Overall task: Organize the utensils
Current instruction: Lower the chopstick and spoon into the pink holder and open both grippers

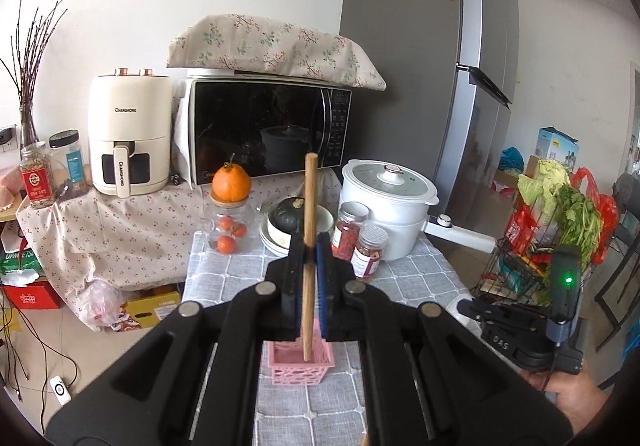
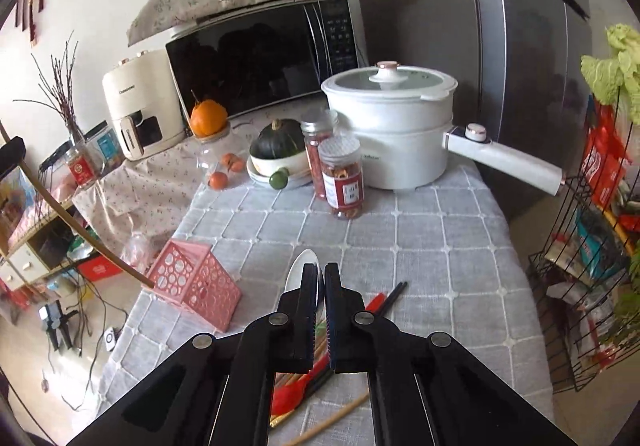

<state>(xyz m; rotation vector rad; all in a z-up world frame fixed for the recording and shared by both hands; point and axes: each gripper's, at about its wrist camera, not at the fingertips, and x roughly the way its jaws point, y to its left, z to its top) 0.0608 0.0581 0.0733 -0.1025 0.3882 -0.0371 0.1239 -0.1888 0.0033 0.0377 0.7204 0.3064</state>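
In the left wrist view my left gripper [image 1: 310, 242] is shut on a long wooden utensil handle [image 1: 310, 198], held upright. Its lower end reaches into the pink perforated basket [image 1: 296, 370] on the grey checked tablecloth. The right wrist view shows that basket [image 2: 196, 282] at the left with the wooden handle [image 2: 80, 230] slanting into it. My right gripper [image 2: 320, 266] is shut on a white spoon [image 2: 304, 270], held above the cloth. Under it lie a red spatula [image 2: 296, 386], black chopsticks [image 2: 394, 292] and wooden chopsticks [image 2: 332, 420]. A hand [image 1: 572, 398] holds the right gripper's body.
At the back of the table stand two red-filled jars [image 2: 340, 182], a white electric pot [image 2: 392, 126] with a long handle, a bowl holding a green squash [image 2: 276, 154] and a glass jar with oranges [image 2: 216, 158]. A microwave [image 1: 264, 130], fridge [image 1: 420, 46] and wire vegetable rack [image 2: 580, 246] surround it.
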